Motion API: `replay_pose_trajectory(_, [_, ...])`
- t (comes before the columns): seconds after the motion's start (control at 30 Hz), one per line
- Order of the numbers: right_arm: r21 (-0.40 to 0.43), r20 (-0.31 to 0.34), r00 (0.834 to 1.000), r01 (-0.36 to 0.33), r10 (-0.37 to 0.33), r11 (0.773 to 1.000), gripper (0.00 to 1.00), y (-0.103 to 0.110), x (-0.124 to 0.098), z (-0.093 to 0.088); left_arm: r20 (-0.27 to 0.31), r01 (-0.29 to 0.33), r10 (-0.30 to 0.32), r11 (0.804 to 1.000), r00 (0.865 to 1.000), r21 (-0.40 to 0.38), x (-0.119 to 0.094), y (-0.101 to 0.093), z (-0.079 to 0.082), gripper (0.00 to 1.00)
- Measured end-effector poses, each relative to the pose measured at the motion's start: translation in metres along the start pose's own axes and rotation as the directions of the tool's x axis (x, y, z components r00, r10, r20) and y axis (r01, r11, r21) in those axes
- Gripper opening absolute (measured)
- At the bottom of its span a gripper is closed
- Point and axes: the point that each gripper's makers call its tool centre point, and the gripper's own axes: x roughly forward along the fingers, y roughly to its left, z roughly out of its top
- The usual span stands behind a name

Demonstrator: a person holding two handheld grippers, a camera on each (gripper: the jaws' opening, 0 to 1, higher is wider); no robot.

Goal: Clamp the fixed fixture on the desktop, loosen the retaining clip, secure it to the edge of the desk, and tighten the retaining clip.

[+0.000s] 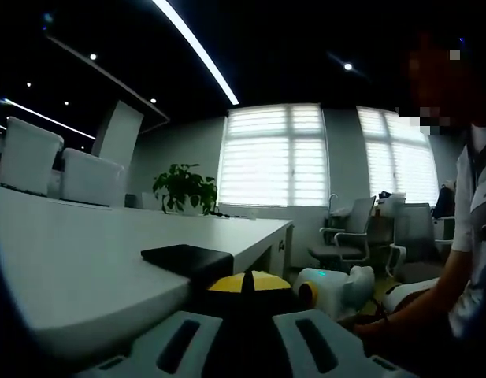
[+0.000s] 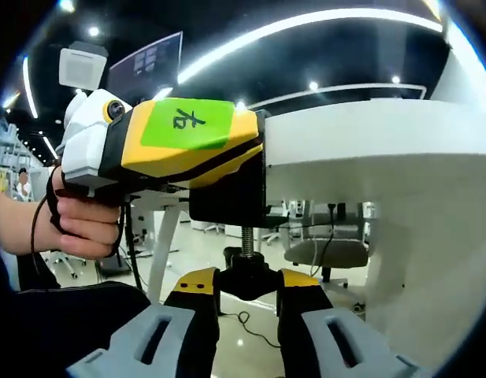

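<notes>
the black clamp [image 2: 227,201] sits hooked on the counter [image 2: 369,146] edge — rigid metal, hefty-looking. right gripper [image 2: 246,315] has its jaws closed on the screw knob [image 2: 246,279] underneath; left gripper [image 1: 243,346] jaws pinch the clamp's top.

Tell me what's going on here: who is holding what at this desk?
A person works two handheld grippers at the edge of a white desk. The black clamp fixture sits over the desk edge, held from the side by the left gripper. From below, the right gripper has its jaws closed around the knob under the threaded screw. How tight the screw is cannot be judged.
</notes>
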Motion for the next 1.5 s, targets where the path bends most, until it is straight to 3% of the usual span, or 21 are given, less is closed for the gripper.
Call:
replay_pose_trajectory(0.17, [-0.008,-0.008,0.99,-0.143,0.143,0.99,0.25,0.005,0.002,0.0,0.005,0.002,-0.002,1.0,1.0,0.0,0.0,0.0,0.0,0.01])
replay_pose_trajectory(0.37, [0.005,-0.003,0.972,-0.236,0.236,0.972,0.26,0.006,0.004,0.0,0.005,0.004,-0.004,1.0,1.0,0.002,-0.001,-0.001,0.0,0.01])
replay_pose_trajectory(0.43, [0.017,-0.005,0.976,-0.219,0.219,0.976,0.26,0.007,0.002,0.0,0.004,0.004,-0.004,1.0,1.0,0.003,-0.001,0.0,0.0,0.01])
replay_pose_trajectory(0.5, [0.052,-0.018,0.995,-0.095,0.096,0.994,0.31,-0.003,-0.002,0.0,0.004,0.003,-0.003,1.0,1.0,0.004,-0.001,0.0,0.0,0.01])
replay_pose_trajectory(0.53, [0.092,0.011,1.0,-0.027,0.026,0.995,0.35,-0.008,-0.006,0.006,0.004,0.003,-0.003,1.0,1.0,0.004,-0.001,0.0,0.0,0.01])
replay_pose_trajectory(0.63, [0.225,0.051,0.986,0.143,-0.158,0.964,0.41,-0.019,-0.025,0.02,0.003,0.002,-0.002,1.0,1.0,0.005,-0.001,0.0,0.0,0.01])
replay_pose_trajectory(0.73, [0.082,0.03,0.983,0.178,-0.181,0.981,0.41,-0.002,-0.022,0.023,0.006,0.002,-0.002,1.0,1.0,0.007,-0.001,0.0,0.0,0.01])
replay_pose_trajectory(0.8, [0.02,0.015,0.97,0.241,-0.241,0.97,0.41,-0.001,-0.02,0.023,0.008,0.001,-0.001,1.0,1.0,0.007,-0.001,0.0,0.0,0.01])
replay_pose_trajectory(0.87, [0.047,0.004,0.966,0.259,-0.26,0.965,0.4,0.002,-0.008,0.018,0.008,0.0,0.0,1.0,1.0,0.006,-0.001,0.0,0.0,0.01])
replay_pose_trajectory(0.9, [0.053,-0.047,0.958,0.285,-0.283,0.957,0.38,-0.001,-0.004,0.007,0.006,-0.001,0.001,1.0,1.0,0.007,-0.001,0.0,0.0,0.01])
replay_pose_trajectory(0.93, [0.075,-0.072,0.956,0.289,-0.283,0.955,0.34,0.0,-0.002,0.001,0.005,-0.004,0.004,1.0,1.0,0.008,-0.001,0.001,0.0,0.01])
replay_pose_trajectory(0.97, [0.079,-0.022,0.956,0.294,-0.293,0.953,0.32,-0.002,0.002,0.008,0.007,-0.007,0.006,1.0,1.0,0.009,-0.001,0.001,0.0,0.01])
replay_pose_trajectory(1.03, [0.096,-0.022,0.951,0.308,-0.307,0.947,0.24,-0.007,-0.004,0.007,0.011,-0.012,0.012,1.0,1.0,0.008,-0.001,0.001,0.0,0.01])
replay_pose_trajectory(1.23, [0.078,-0.016,0.962,0.274,-0.274,0.958,0.24,-0.006,-0.006,0.008,0.015,-0.004,0.004,1.0,1.0,-0.002,0.001,0.001,-0.002,0.01])
replay_pose_trajectory(1.5, [0.057,0.015,0.989,0.145,-0.146,0.988,0.24,-0.004,-0.003,0.009,0.007,-0.004,0.004,1.0,1.0,0.008,0.002,0.001,-0.003,0.01])
